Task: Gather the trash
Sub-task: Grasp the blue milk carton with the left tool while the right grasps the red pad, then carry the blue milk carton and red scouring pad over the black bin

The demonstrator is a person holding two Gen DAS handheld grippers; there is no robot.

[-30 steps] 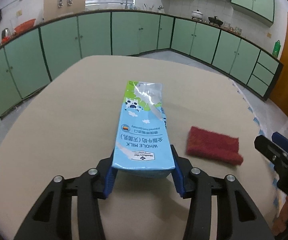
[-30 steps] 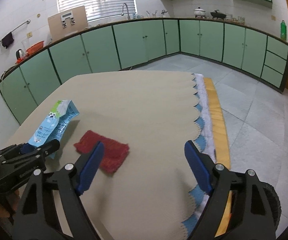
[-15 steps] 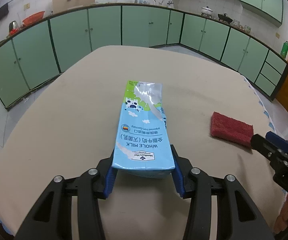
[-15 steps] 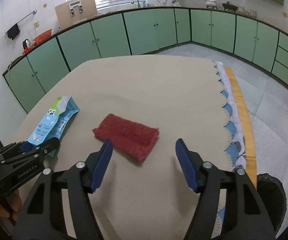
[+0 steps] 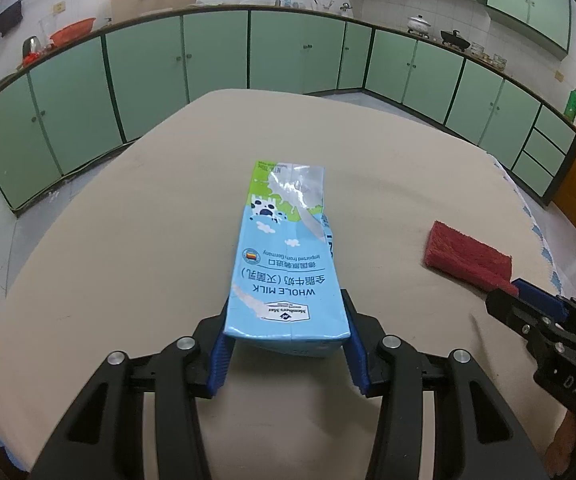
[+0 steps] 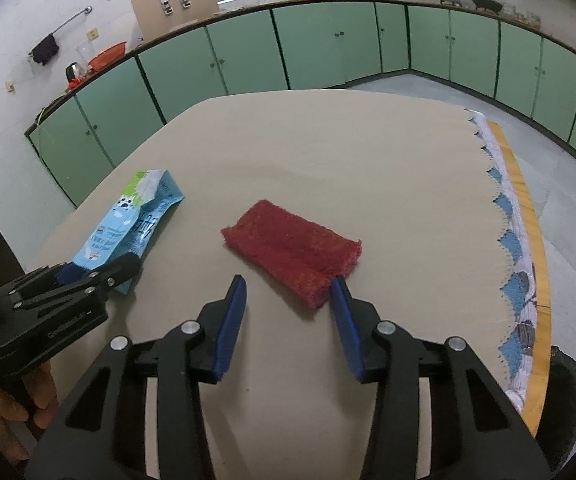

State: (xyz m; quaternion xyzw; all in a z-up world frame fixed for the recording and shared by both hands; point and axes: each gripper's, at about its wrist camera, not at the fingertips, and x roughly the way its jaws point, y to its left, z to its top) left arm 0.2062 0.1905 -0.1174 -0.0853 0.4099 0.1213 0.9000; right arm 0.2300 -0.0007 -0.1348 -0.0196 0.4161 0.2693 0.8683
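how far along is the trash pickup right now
Done: nothing looks binned yet. In hand: the left claw is shut on the base of the flattened milk carton. The right claw is open, its tips at the near corner of the red scouring pad lying on the table. Left: closing on the pad and binning both.

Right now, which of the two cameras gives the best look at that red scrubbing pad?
The right wrist view: the red pad lies whole and near the middle, just ahead of the open right gripper. The left wrist view catches the pad only far off to the side, distorted, with its near corner hidden behind the right gripper.
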